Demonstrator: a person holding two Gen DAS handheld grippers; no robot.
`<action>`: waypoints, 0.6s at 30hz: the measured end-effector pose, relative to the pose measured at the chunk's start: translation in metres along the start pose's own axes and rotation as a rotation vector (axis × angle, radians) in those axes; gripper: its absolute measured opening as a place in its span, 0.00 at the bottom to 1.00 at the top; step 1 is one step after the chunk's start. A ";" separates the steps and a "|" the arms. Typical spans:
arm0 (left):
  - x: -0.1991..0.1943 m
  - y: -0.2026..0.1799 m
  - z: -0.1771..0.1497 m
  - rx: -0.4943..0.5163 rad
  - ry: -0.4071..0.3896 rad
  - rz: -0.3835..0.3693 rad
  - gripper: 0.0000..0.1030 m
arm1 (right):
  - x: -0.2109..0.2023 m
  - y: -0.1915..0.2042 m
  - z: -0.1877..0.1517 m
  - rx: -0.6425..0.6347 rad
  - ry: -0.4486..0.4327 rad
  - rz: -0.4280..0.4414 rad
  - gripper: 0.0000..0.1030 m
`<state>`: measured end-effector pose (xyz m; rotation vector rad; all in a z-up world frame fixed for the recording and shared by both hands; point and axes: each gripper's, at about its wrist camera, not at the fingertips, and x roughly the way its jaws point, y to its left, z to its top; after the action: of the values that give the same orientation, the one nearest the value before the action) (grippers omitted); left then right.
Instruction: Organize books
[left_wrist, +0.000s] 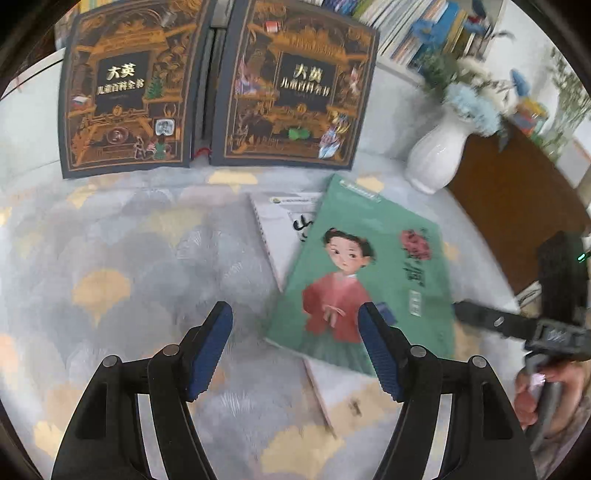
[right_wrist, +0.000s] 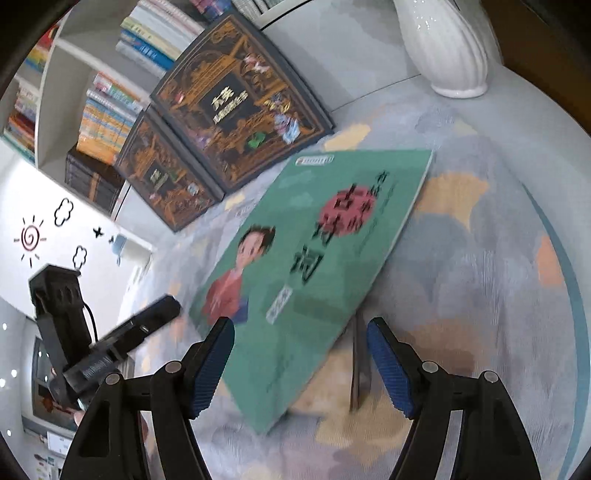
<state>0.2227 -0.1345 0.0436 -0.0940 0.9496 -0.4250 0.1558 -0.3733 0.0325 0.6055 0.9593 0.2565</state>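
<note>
Right gripper (right_wrist: 301, 363), jaws apart and empty, poised over near corner of green book (right_wrist: 314, 258); book flat on rug (right_wrist: 480, 258), long axis running away toward upright volumes (right_wrist: 236, 107). Left gripper (left_wrist: 295, 347) likewise parted, empty, alongside.

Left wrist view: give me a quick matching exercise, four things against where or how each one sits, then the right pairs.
Things:
1. Green paperback book with a girl in red
2. White book with black lettering
3. Two dark ornate gold-patterned hardcovers
4. White ribbed ceramic vase

Places or states:
A. Standing upright side by side at the back
B. Lying flat, mostly covered by another book
C. Holding pale blue flowers, beside the wooden cabinet
D. Lying on top, cover up

Pairs: 1-D, 2-B, 3-A, 4-C
</note>
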 end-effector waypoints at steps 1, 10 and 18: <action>0.006 0.000 0.002 -0.003 0.017 -0.008 0.67 | 0.002 -0.001 0.004 0.007 -0.004 0.002 0.71; 0.027 -0.027 -0.006 0.102 0.093 -0.022 0.67 | 0.016 0.009 0.024 -0.102 0.003 -0.086 0.73; -0.018 -0.051 -0.037 0.134 0.095 -0.037 0.67 | 0.012 0.035 0.000 -0.228 0.043 -0.165 0.75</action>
<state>0.1680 -0.1696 0.0493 0.0302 1.0115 -0.5300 0.1639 -0.3392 0.0450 0.3119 0.9998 0.2286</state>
